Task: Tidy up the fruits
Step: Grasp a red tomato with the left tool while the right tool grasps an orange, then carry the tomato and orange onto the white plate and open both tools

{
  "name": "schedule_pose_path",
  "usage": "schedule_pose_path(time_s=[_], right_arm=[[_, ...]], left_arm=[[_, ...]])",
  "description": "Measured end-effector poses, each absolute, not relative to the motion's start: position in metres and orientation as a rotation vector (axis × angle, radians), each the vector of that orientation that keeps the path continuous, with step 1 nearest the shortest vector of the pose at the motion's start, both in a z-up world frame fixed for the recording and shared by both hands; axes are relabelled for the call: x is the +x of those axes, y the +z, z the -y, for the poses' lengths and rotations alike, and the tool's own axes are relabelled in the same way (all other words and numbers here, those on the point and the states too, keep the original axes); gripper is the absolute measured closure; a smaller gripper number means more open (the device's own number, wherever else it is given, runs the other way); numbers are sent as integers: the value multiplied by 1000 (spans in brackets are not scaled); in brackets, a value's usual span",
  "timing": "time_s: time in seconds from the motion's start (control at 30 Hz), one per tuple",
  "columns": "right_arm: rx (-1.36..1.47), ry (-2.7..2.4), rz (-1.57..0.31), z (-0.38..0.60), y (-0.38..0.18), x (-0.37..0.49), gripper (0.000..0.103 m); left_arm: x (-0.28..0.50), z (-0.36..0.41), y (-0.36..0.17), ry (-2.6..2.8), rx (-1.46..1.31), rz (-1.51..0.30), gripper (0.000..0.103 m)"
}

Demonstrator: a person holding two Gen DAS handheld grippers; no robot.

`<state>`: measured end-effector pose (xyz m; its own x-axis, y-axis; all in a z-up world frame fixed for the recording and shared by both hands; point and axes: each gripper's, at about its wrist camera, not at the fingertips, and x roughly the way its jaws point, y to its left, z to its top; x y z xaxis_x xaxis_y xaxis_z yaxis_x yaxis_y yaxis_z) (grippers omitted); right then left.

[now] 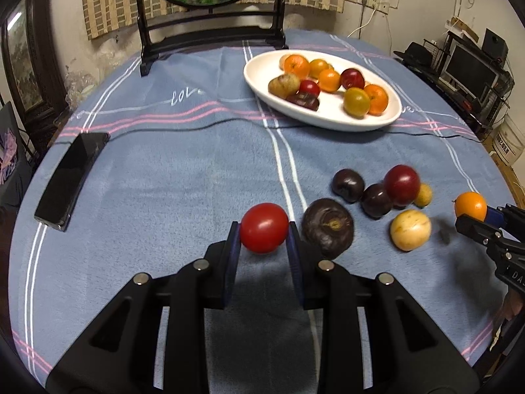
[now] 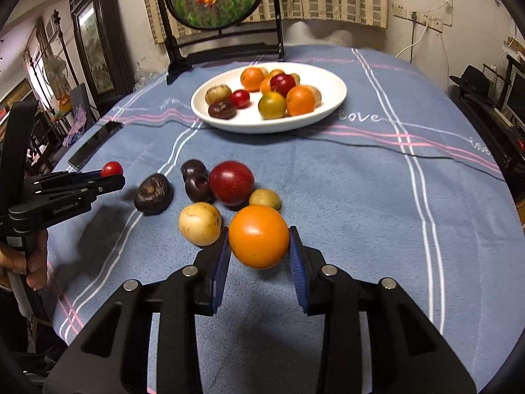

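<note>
Our left tool (image 1: pixel 264 229) clamps a red tomato-like fruit (image 1: pixel 264 227) between its blue pads, the fruit lifted clear of the blue striped cloth that covers the tabletop (image 1: pixel 183 170), while our right tool (image 2: pixel 259 238) grips an orange (image 2: pixel 258 236) in the same manner, its pads pressed to both sides and a shadow lying on the cloth beneath. Just beside the left tool sits a large dark purple fruit (image 1: pixel 327 228), stem scar facing up. Near the right tool lies a pale yellow fruit (image 2: pixel 200 224), and beyond it a loose cluster rests on the cloth: a big red plum (image 2: pixel 231 183), two small dark plums (image 2: pixel 193 169) touching one another, and a small yellow-green fruit (image 2: pixel 265 198) partly hidden behind the orange. Farther back stands a white oval plate (image 2: pixel 331 80) already holding fruit (oranges, red and dark plums, and yellow-green ones, heaped too closely for us to count). A black cable (image 1: pixel 210 124) runs across the cloth in front of the plate. A dark phone (image 1: pixel 70 180) lies at the left edge of the tabletop, and a round painted screen on a black stand (image 1: pixel 210 32) rises at the far side. A hand (image 2: pixel 32 262) on the left tool's handle shows in the right wrist view.
</note>
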<state>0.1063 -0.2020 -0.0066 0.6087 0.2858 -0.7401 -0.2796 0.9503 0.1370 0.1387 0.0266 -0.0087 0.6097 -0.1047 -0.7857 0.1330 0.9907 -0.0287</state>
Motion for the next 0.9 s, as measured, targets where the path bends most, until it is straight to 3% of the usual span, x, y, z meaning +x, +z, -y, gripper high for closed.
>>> schedule_pose_path(time_s=[0.57,0.9], right_arm=[[8,365,-730,196,47,164,67],[-51,390,-773,167,36,240,68]], left_arm=[[209,17,33,-200,62,-867,75],[294,36,23,-188,44,-907,75]])
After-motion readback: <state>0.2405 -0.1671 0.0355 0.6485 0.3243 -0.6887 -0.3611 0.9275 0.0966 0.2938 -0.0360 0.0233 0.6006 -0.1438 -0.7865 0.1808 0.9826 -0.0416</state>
